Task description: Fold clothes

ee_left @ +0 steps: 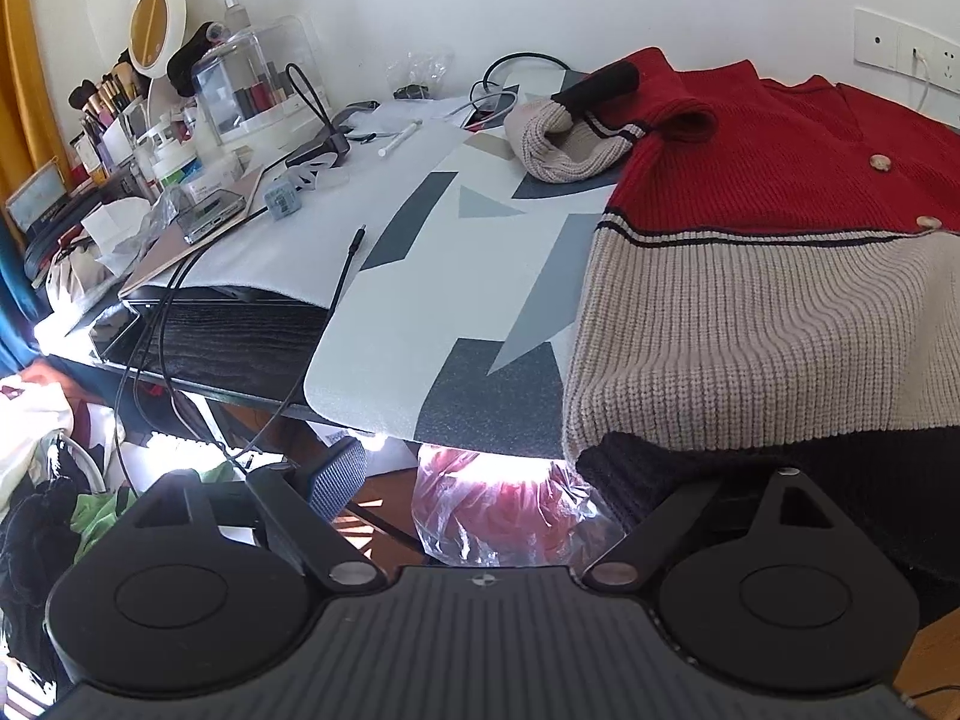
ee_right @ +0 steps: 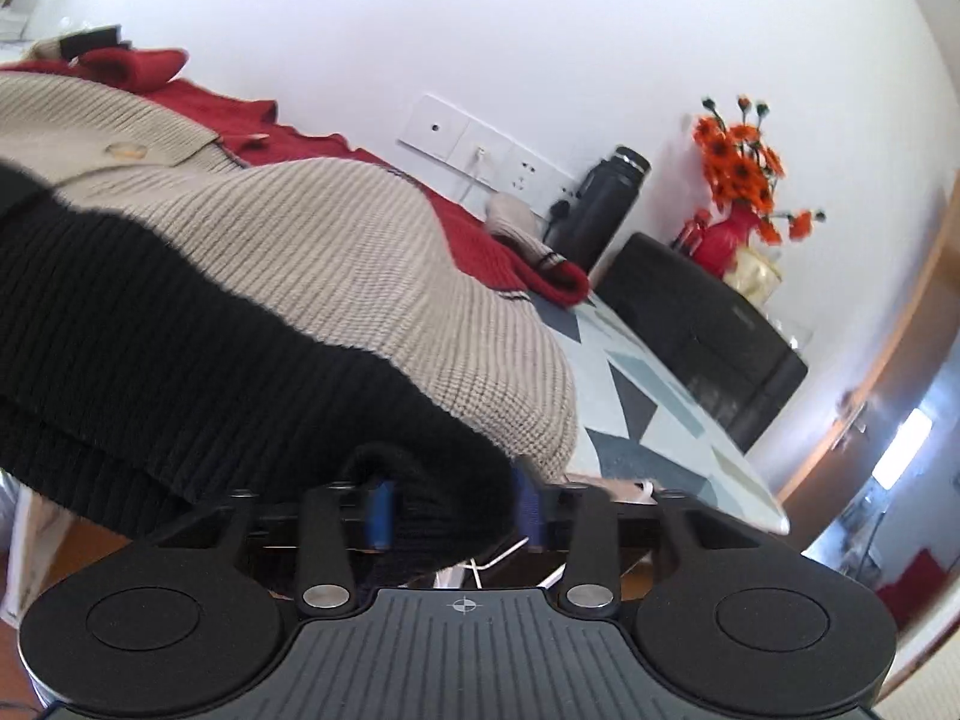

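Only the right view shows the right gripper (ee_right: pixel 453 510) clamping the cardigan (ee_right: pixel 312 276) hem; left gripper (ee_left: pixel 510 480) gapes.

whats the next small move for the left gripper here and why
Probably ease the left gripper forward and close it on the cardigan's black hem. Its jaws are wide open with only the right finger near that hem, while the right gripper already has the hem between its blue pads. Both corners need holding to fold.
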A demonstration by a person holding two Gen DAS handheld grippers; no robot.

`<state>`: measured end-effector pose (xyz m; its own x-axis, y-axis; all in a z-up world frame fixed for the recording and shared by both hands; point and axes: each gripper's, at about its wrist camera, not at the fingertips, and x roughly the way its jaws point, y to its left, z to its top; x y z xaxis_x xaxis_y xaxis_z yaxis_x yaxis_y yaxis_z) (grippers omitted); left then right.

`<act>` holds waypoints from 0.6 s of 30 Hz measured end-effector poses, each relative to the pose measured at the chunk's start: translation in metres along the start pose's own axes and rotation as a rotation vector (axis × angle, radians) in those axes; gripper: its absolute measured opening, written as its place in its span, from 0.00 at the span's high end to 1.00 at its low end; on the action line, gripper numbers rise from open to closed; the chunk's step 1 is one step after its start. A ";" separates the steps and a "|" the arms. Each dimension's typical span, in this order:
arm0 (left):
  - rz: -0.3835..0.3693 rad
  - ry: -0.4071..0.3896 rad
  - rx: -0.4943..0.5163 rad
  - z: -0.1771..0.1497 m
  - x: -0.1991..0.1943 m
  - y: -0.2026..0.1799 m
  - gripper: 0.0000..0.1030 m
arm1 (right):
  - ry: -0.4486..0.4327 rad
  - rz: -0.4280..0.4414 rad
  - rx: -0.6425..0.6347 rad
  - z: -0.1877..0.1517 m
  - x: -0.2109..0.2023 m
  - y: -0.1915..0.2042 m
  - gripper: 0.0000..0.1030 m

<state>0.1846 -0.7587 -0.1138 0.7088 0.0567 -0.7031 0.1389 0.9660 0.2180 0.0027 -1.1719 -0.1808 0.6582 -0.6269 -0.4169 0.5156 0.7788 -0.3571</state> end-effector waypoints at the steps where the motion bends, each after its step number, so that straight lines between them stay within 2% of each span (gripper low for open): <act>1: 0.000 -0.006 0.006 -0.001 -0.001 -0.001 0.14 | -0.002 0.003 0.005 0.002 0.000 -0.003 0.87; 3: 0.001 -0.038 0.039 -0.007 -0.003 -0.006 0.14 | -0.007 0.008 0.022 0.007 -0.002 -0.010 0.92; 7: 0.009 -0.104 0.125 -0.026 -0.004 -0.017 0.14 | -0.020 0.002 0.206 0.026 -0.020 -0.057 0.93; 9: 0.027 -0.115 0.144 -0.037 -0.001 -0.024 0.14 | -0.015 0.011 0.306 0.034 -0.028 -0.082 0.93; 12: 0.050 -0.128 0.150 -0.049 0.003 -0.031 0.14 | -0.022 0.023 0.358 0.046 -0.038 -0.103 0.93; 13: 0.023 -0.139 0.122 -0.050 0.002 -0.028 0.20 | -0.029 0.029 0.345 0.048 -0.042 -0.104 0.93; 14: -0.006 -0.151 0.092 -0.051 0.000 -0.025 0.50 | -0.036 0.036 0.319 0.051 -0.043 -0.104 0.93; 15: -0.099 -0.147 0.028 -0.049 -0.002 -0.016 0.70 | -0.041 0.042 0.298 0.053 -0.045 -0.104 0.93; 16: -0.161 -0.137 -0.037 -0.045 -0.005 -0.008 0.92 | -0.039 0.041 0.297 0.051 -0.047 -0.105 0.94; 18: -0.147 -0.194 -0.111 -0.039 -0.024 0.005 0.92 | -0.035 0.038 0.295 0.049 -0.050 -0.107 0.94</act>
<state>0.1411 -0.7456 -0.1221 0.8073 -0.1253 -0.5767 0.1813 0.9826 0.0404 -0.0581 -1.2226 -0.0805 0.6959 -0.5998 -0.3949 0.6241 0.7772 -0.0808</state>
